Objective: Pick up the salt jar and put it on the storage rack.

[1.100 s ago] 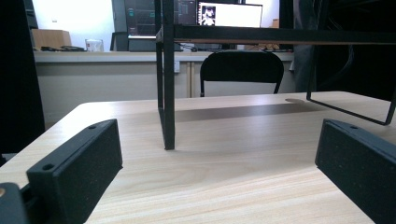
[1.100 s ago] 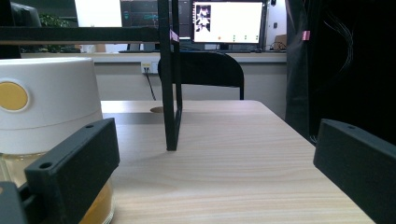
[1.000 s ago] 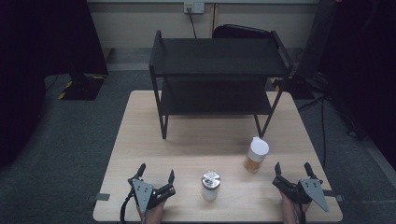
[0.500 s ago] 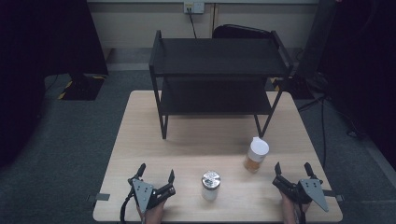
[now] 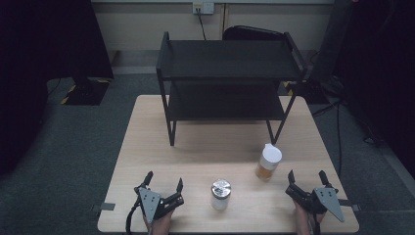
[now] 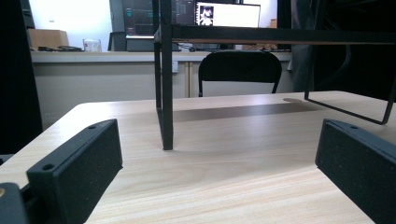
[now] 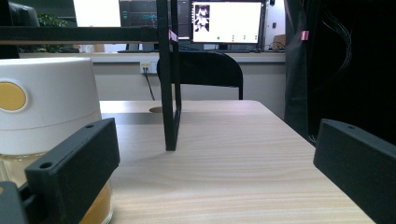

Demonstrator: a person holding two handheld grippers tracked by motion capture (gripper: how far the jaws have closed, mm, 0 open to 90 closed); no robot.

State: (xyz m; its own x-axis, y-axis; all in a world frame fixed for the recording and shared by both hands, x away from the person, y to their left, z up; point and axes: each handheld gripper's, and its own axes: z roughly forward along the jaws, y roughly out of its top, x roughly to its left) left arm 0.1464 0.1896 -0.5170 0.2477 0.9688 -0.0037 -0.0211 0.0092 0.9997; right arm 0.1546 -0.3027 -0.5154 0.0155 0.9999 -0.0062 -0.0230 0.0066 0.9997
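My left gripper (image 5: 164,180) rests open at the front left of the wooden table (image 5: 205,147), nothing between its jaws (image 6: 210,154). At the front right my right gripper (image 5: 307,176) also stands open and empty (image 7: 215,154). Between them stands a small jar with a silver lid (image 5: 220,194). A white-capped bottle of amber liquid (image 5: 268,162) stands just ahead and left of the right gripper, and looms at the left of the right gripper view (image 7: 46,116). A black two-tier shelf rack (image 5: 227,78) occupies the back of the table.
The rack's front legs (image 6: 166,93) (image 7: 171,79) stand ahead of each gripper. A black chair (image 5: 254,33) sits behind the table. Dark floor surrounds the table, with cables at the right (image 5: 337,122).
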